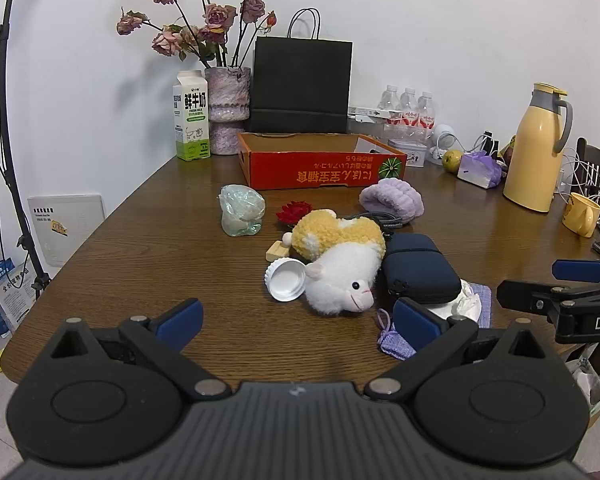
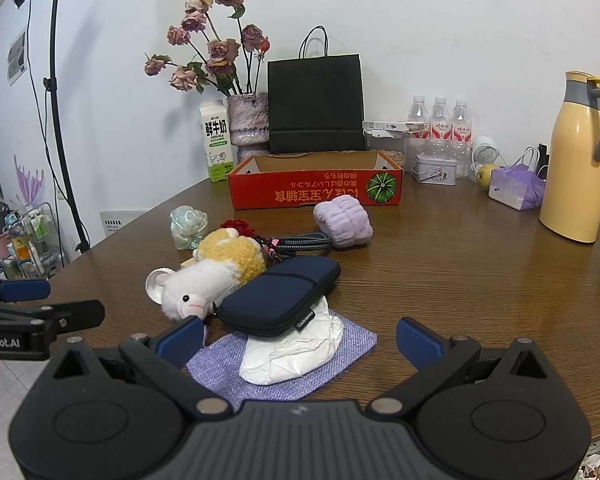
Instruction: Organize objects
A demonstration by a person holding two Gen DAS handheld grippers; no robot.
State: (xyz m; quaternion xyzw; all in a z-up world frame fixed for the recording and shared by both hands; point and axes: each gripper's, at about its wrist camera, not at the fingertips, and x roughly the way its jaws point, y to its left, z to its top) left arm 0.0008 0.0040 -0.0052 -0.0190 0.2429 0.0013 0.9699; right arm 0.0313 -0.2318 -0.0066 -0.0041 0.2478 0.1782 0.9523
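A pile lies mid-table: a white and yellow plush toy (image 1: pixel 340 260), a navy zip case (image 1: pixel 418 268), a white cap (image 1: pixel 286 280), a crumpled clear wrapper (image 1: pixel 241 214), a red fabric flower (image 1: pixel 294 211), a lilac fluffy band (image 1: pixel 392 199) and a braided cable (image 2: pixel 300 242). In the right wrist view the case (image 2: pixel 280 298) rests on white crumpled paper (image 2: pixel 296 354) over a lilac cloth (image 2: pixel 352 344). An open red cardboard box (image 1: pixel 320 168) stands behind. My left gripper (image 1: pixel 298 320) hovers open before the toy. My right gripper (image 2: pixel 300 338) is open over the cloth, holding nothing.
At the back stand a milk carton (image 1: pixel 191 118), a vase of dried roses (image 1: pixel 227 112), a black paper bag (image 1: pixel 300 84) and water bottles (image 1: pixel 410 110). A yellow thermos jug (image 1: pixel 536 152), a yellow mug (image 1: pixel 580 214), a tin and cables crowd the right side. A lamp stand (image 2: pixel 62 120) is left.
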